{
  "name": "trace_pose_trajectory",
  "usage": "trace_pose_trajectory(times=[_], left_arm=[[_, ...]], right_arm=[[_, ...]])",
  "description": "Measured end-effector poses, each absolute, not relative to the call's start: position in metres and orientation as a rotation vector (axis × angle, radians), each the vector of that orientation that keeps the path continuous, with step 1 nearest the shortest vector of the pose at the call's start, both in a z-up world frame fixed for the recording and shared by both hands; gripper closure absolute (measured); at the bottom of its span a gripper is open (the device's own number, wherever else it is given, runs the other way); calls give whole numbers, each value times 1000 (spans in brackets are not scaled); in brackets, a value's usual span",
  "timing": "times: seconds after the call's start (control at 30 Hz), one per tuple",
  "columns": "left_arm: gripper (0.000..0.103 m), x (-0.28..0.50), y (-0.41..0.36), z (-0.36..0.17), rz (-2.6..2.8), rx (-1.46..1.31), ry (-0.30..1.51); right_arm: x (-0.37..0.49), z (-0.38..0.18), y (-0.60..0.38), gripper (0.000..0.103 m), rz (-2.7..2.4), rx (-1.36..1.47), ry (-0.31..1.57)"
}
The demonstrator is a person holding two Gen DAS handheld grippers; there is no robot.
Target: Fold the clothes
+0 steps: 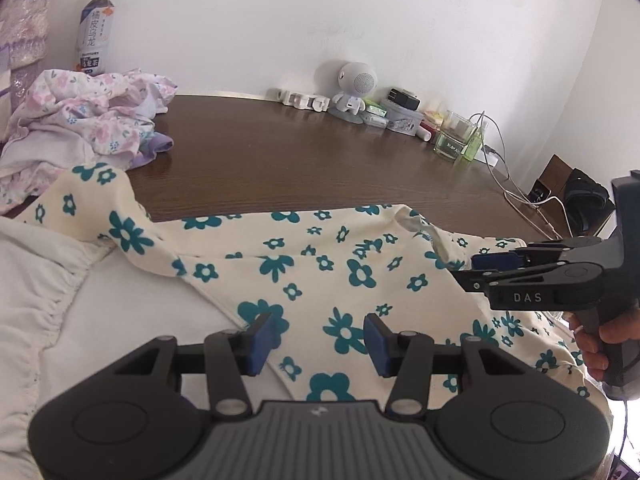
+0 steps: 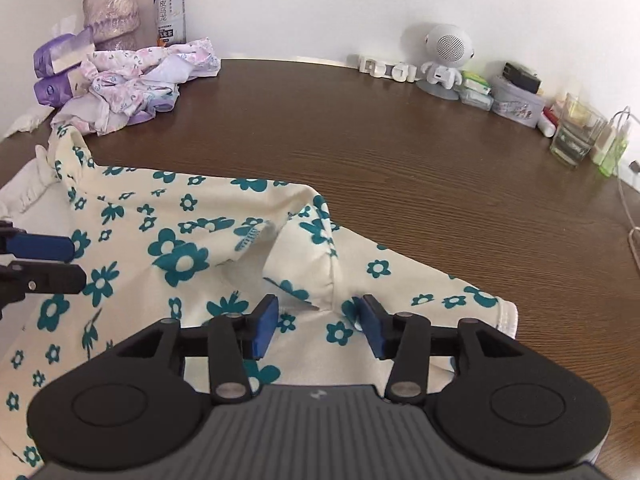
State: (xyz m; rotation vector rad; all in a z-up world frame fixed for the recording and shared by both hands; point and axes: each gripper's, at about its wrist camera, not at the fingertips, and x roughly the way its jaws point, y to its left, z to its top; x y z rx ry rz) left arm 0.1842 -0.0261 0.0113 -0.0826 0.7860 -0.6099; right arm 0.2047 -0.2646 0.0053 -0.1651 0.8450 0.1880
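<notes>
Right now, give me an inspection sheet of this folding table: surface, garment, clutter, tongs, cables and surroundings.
Surface: dark wood table, bare in the middle.
Job's things: cream shirt with teal flowers spread at the near edge, one sleeve bunched; crumpled pastel floral clothes pile at back left.
Clutter: tea bottle, white robot speaker, glass jar, purple tissue packs, small boxes along the wall.
Grippers: left tongs open over the shirt; right tongs open at the sleeve fold.
Cables: white cords at far right.
Surroundings: white wall, vase of flowers.
</notes>
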Motion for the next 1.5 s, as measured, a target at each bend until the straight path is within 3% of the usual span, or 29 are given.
trace_pose_trajectory(times=[0.2,0.33,0.57,0.87,1.07,1.3,1.5], left_arm=[[58,195,-19,14,-598,-114,761],[58,201,-12,8,-606,-144,759],[59,197,-7,6,-623,-149,746],[58,197,-5,5,-629,-166,742],[58,197,-2,7,-631,-186,758],[58,169,1,30,-737,-148,735],[58,125,5,34,-812,-65,765]], right_arm=[[189,16,-277,57,183,-127,813],[200,11,-290,58,183,-55,859],[237,26,-298,61,145,-2,781],[267,2,-345,62,49,214,867],[233,37,-368,62,93,373,791],[155,55,-346,61,161,228,853],[89,48,-319,55,164,88,911]])
